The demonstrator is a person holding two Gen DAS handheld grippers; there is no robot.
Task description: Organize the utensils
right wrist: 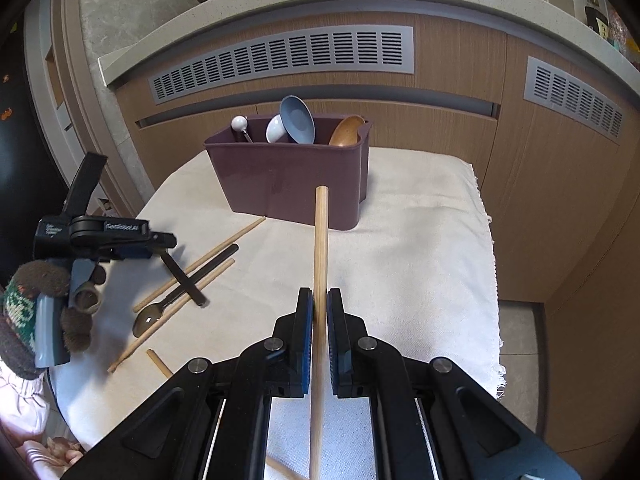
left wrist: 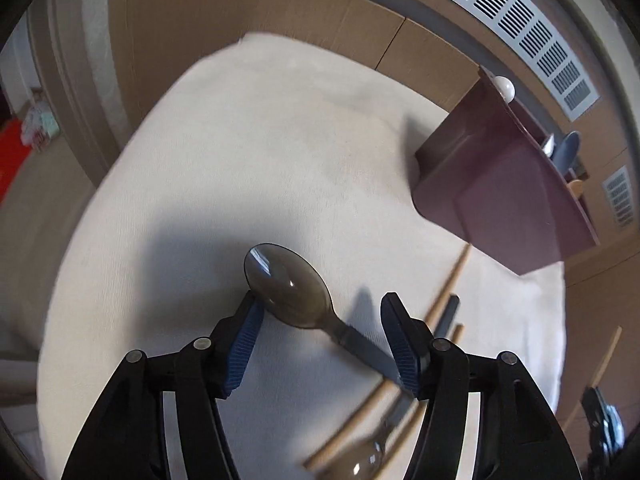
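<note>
The right claw (right wrist: 319, 312) pinches a wooden chopstick (right wrist: 321, 240) upright — the left claw (left wrist: 320, 320) spread, a smoky spoon (left wrist: 288, 284) between its pads, before the maroon bin (right wrist: 288, 176).

From my left wrist view, the second smoky spoon (left wrist: 360, 466) is blurred and cut off by the bottom edge, and the dark spoon (left wrist: 292, 288) has its handle end hidden behind my right-hand finger pad. The organizer bin (left wrist: 492, 184) hides the stems of the utensils inside it. In the right wrist view, the chopstick (right wrist: 321, 264) I grip runs out of frame below.
</note>
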